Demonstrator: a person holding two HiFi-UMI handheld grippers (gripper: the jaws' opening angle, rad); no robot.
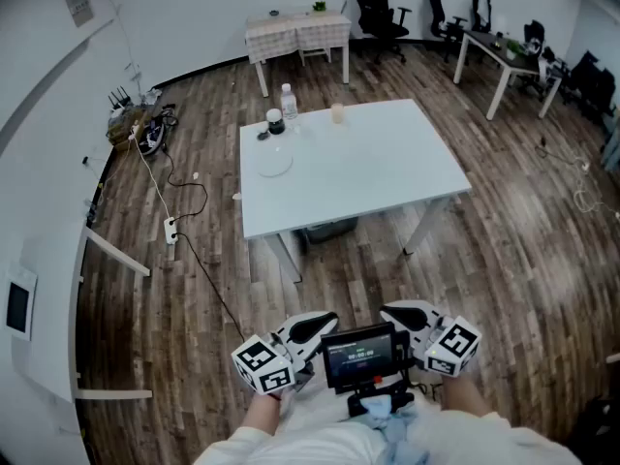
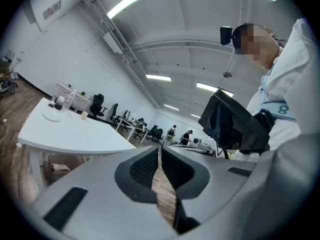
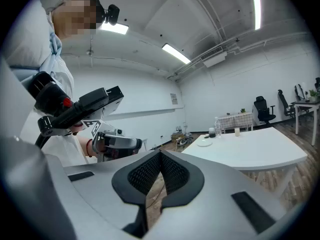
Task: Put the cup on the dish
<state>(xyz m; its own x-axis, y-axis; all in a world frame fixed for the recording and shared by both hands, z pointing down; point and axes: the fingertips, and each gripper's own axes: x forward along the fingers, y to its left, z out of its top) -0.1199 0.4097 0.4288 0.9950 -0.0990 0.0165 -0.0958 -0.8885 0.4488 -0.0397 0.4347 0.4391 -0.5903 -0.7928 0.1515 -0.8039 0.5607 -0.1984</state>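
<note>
I've got both tucked in close to my body, well short of the desk [image 1: 387, 177]. The left hand-held gripper [image 2: 160, 158] has its jaws pressed together with nothing in them, and it's the same deal for the right hand-held gripper [image 3: 160, 160]. The cup [image 1: 337, 113] sits by the desk's far edge. The dish [image 1: 274, 163] lies on the left side, nearer than the cup and apart from it, with a bottle [image 1: 288, 103] and a dark jar [image 1: 275, 121] just beyond.

Office: desks [image 1: 504, 51], swivel chairs [image 1: 380, 13]
</note>
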